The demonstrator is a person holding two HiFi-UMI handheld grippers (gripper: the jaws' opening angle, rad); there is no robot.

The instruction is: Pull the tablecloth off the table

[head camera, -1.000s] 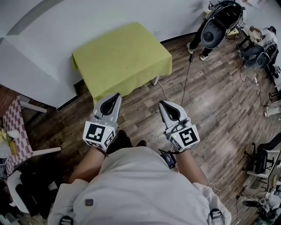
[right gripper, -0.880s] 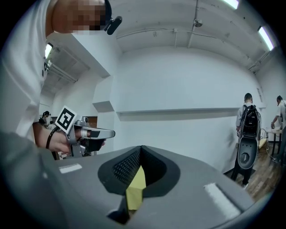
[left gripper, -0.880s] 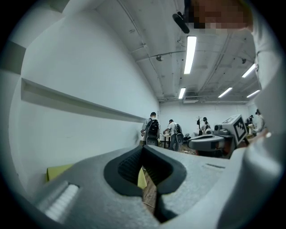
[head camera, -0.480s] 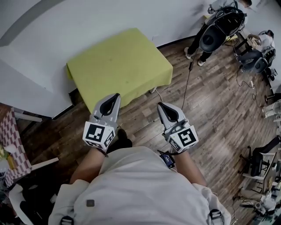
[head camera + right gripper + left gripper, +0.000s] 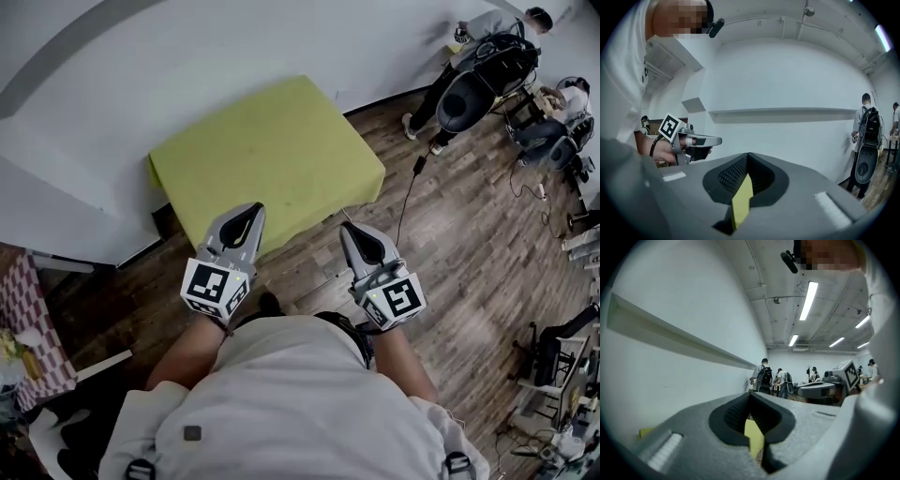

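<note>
A yellow-green tablecloth (image 5: 267, 155) covers a small table against the white wall, hanging over its edges. My left gripper (image 5: 251, 210) is shut and empty, its tip at the cloth's near edge in the head view. My right gripper (image 5: 348, 229) is shut and empty too, just short of the near right corner, over the wood floor. In the left gripper view a sliver of the tablecloth (image 5: 753, 439) shows through the notch of the left gripper (image 5: 751, 397). The right gripper view shows the same cloth (image 5: 742, 199) beyond the right gripper (image 5: 748, 157). Whether either tip touches the cloth is unclear.
A white wall (image 5: 187, 66) runs behind the table. A black cable (image 5: 408, 202) trails across the wood floor at the right. People with backpacks (image 5: 478, 66) stand at the upper right, near chairs and equipment. A checkered-cloth table (image 5: 33, 319) stands at the far left.
The table has come nearer in the head view. Both grippers now reach up to its near edge. Their jaws have stayed shut.
</note>
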